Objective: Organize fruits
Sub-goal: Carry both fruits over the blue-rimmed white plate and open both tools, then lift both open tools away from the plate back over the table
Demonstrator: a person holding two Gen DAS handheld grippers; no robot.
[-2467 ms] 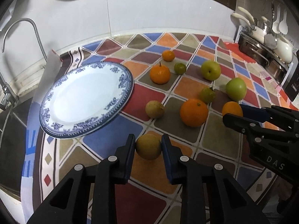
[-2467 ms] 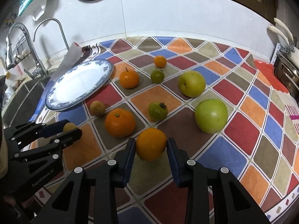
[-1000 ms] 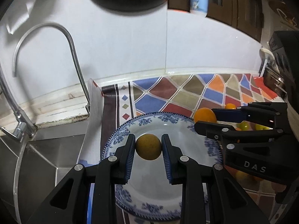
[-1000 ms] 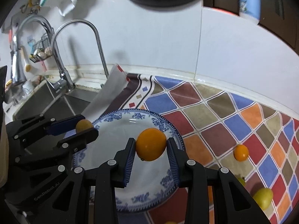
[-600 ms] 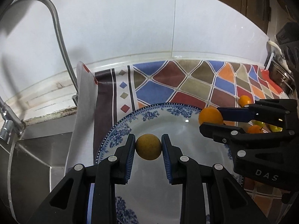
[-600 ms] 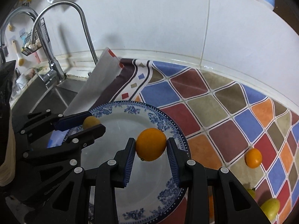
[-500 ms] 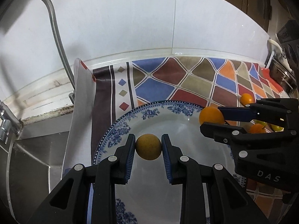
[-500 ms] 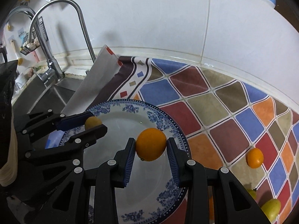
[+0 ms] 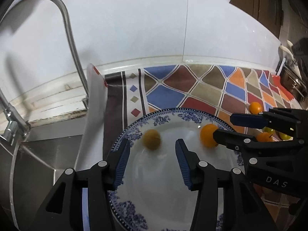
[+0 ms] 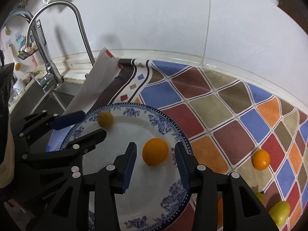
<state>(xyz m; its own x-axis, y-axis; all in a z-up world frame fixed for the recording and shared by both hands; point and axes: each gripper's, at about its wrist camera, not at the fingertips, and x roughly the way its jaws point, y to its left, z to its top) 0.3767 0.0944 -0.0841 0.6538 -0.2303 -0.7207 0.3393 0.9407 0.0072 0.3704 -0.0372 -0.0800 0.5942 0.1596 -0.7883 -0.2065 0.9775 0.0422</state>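
A blue-and-white plate point(image 9: 161, 194) point(image 10: 169, 132) lies on the patterned cloth beside the sink. My left gripper point(image 9: 151, 156) is open over the plate; a small yellow-brown fruit point(image 9: 151, 139) point(image 10: 105, 119), blurred, sits free between its open fingers on the plate. My right gripper point(image 10: 155, 159) is open too, with an orange point(image 10: 155, 154) point(image 9: 207, 137) loose between its fingers on the plate. Each gripper shows in the other's view: the right one point(image 9: 231, 127), the left one point(image 10: 92, 124).
A small orange point(image 10: 261, 159) point(image 9: 255, 107) and greenish fruits point(image 10: 279, 210) lie on the colourful diamond cloth point(image 10: 221, 104) to the right. A curved tap point(image 10: 80, 25) and steel sink point(image 9: 40, 169) are at the left. White tiled wall point(image 9: 134, 28) stands behind.
Both grippers have opened over the plate. The yellow-brown fruit and the orange have left the fingers and now rest on the plate.
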